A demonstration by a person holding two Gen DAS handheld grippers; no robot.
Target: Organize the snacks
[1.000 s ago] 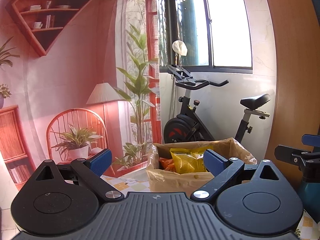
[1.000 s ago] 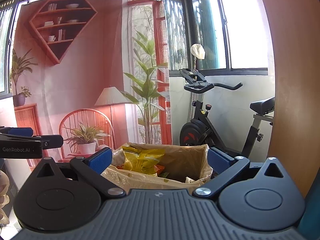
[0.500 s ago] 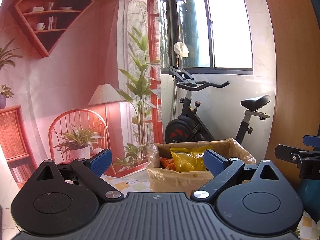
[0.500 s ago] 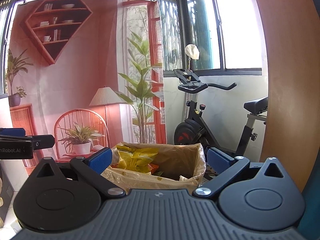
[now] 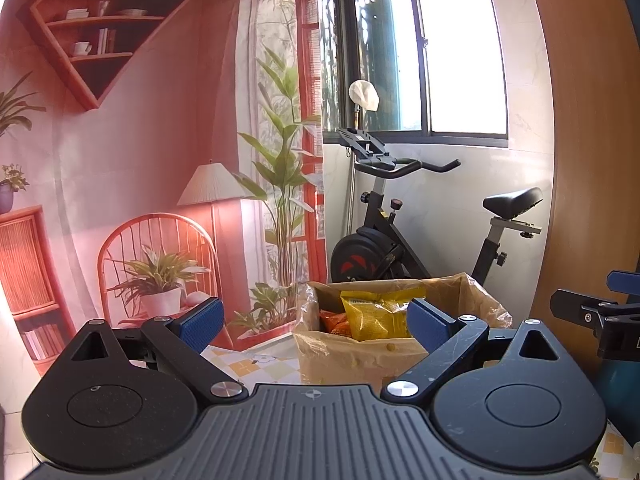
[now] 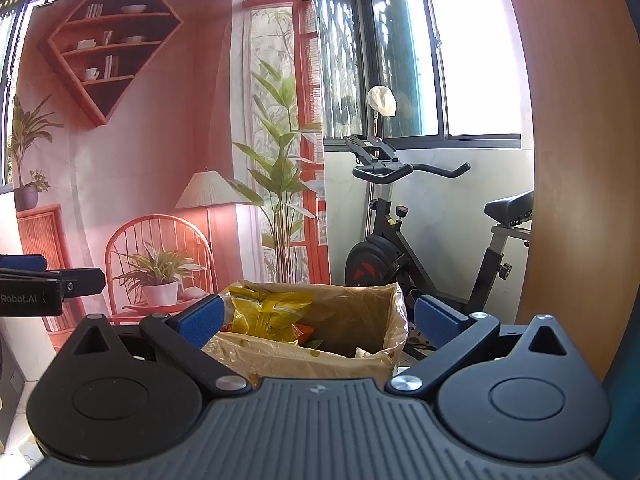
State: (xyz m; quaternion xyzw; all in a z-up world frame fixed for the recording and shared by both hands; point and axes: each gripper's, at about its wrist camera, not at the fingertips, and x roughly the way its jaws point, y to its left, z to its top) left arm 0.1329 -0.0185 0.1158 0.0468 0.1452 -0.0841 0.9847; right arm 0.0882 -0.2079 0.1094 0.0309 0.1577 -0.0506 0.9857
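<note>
A brown paper bag point(image 5: 360, 356) stands open on a checked tablecloth point(image 5: 256, 364), ahead of both grippers. A yellow snack packet point(image 5: 376, 314) sticks up inside it, with an orange packet point(image 5: 334, 320) beside it. In the right wrist view the same bag point(image 6: 352, 320) holds the yellow packet point(image 6: 268, 312) at its left side. My left gripper point(image 5: 314, 322) is open and holds nothing; the bag lies beyond its right finger. My right gripper point(image 6: 316, 318) is open and holds nothing, its fingers framing the bag from the near side.
An exercise bike point(image 5: 400, 232) stands behind the bag by the window. A printed backdrop point(image 5: 140, 140) of a room hangs at the left. A wooden panel point(image 5: 580, 160) rises at the right. The other gripper shows at the edges point(image 5: 600, 316) point(image 6: 40, 288).
Both views have shifted only slightly. In the right wrist view the bag has drifted a little to the right between the fingers. Both grippers stay open.
</note>
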